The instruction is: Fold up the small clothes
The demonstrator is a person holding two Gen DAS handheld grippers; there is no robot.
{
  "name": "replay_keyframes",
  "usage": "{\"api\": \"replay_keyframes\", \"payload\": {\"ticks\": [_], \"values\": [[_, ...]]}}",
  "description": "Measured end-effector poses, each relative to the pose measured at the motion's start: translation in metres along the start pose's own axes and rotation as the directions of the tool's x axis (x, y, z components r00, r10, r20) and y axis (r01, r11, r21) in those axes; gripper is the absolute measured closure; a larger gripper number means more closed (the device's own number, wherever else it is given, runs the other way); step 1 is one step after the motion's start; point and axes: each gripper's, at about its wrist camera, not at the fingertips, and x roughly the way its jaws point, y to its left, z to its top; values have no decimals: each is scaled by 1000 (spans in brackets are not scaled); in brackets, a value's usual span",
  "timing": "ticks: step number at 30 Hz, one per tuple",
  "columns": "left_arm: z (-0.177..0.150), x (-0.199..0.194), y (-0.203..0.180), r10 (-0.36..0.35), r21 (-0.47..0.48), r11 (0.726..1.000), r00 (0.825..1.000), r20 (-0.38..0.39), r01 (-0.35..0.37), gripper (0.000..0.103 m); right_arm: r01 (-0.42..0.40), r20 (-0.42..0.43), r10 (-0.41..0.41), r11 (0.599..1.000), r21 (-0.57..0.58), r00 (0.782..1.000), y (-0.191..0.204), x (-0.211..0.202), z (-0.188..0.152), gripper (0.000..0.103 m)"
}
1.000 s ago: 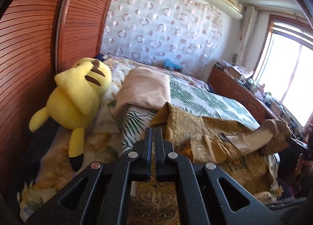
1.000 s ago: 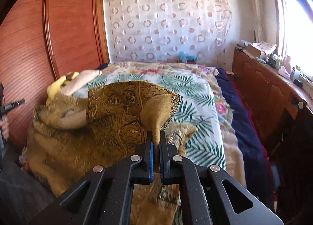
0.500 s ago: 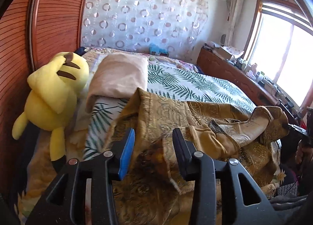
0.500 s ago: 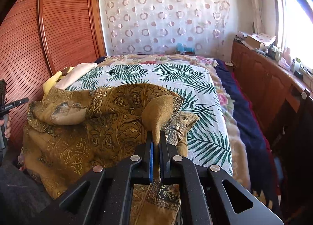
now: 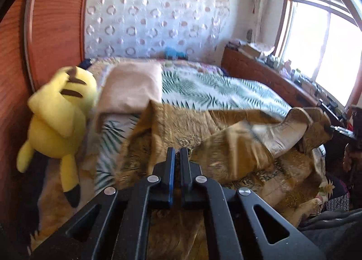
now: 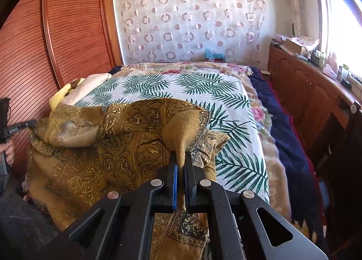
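Observation:
A gold-brown patterned garment lies crumpled over the near end of the bed; it also shows in the right wrist view. My left gripper has its jaws closed on a fold of the garment at its near left part. My right gripper is shut on a plain brown fold of the same garment and holds it raised above the bed. The right gripper also shows at the far right of the left wrist view, and the left gripper at the far left of the right wrist view.
The bed has a palm-leaf sheet. A yellow plush toy and a pink pillow lie at the bed's left. A wooden wardrobe stands left, a wooden sideboard right, a circle-patterned curtain behind.
My left gripper was shut on the cloth, opened over it half a second ago, and has now closed again on a fold. My right gripper has stayed shut on its fold.

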Motion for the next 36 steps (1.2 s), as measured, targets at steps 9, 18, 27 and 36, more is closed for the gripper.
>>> {"api": "replay_keyframes", "payload": {"ticks": [9, 18, 27, 36], "values": [[-9, -42, -7, -2, 36, 999, 1000, 13, 2, 99, -8, -61, 7, 1000, -17, 998, 3, -21, -17, 99], [1, -34, -10, 9, 43, 999, 999, 44, -11, 79, 46, -26, -46, 999, 11, 999, -14, -50, -16, 65], [18, -32, -10, 9, 52, 999, 997, 76, -13, 21, 136, 37, -137, 990, 27, 990, -27, -62, 3, 64], [37, 14, -7, 82, 67, 994, 996, 31, -84, 21, 123, 37, -126, 990, 66, 991, -32, -30, 21, 48]]}}
